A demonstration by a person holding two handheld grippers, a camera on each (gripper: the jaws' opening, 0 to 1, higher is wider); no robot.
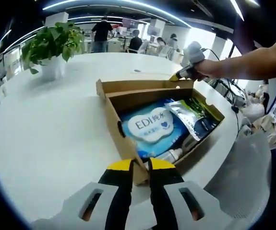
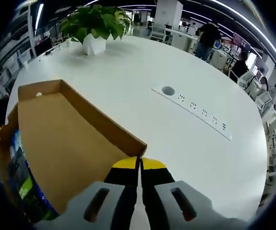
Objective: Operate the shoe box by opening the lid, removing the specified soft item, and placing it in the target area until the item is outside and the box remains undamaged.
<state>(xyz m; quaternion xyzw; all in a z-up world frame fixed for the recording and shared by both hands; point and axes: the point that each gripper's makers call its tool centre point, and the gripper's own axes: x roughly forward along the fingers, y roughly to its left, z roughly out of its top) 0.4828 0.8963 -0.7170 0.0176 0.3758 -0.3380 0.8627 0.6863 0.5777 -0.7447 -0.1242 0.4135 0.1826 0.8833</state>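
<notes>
A: Item one, left gripper [image 1: 141, 165]. State?

B: Yellow-tipped jaws clamped on the near corner wall of the shoe box [image 1: 123, 139]; the cardboard edge sits pinched between them.

A: Item two, right gripper [image 2: 138, 165].

B: Jaws drawn together on the free corner of the box lid [image 2: 61, 143], gripping its upturned rim. In the left gripper view the same tool [image 1: 191, 60] appears at the far corner of the box, held by a person's bare arm [image 1: 253, 62].

A: Item three, the box itself.

B: Brown cardboard, open, resting on the white table [image 1: 51, 129]. Lid raised and tipped back at the far side of the box, its plain inner face toward the right gripper's camera.

A: Contents?

B: Soft blue-and-white pack [image 1: 150, 127] printed "EDI", lying flat inside the box, toward the left gripper's corner. Beside it, further into the box, a silvery pouch [image 1: 186, 112] with green print. A small white bottle [image 1: 171, 154] lies along the near wall, just past the blue pack. All still inside the box.

A: Surroundings?

B: Potted plant [image 1: 51, 48] in a white pot, well beyond the box on the table. A socket strip [image 2: 195, 111] set into the tabletop, past the lid's rim. People [image 1: 102, 33] stand and sit at desks far behind the box.
</notes>
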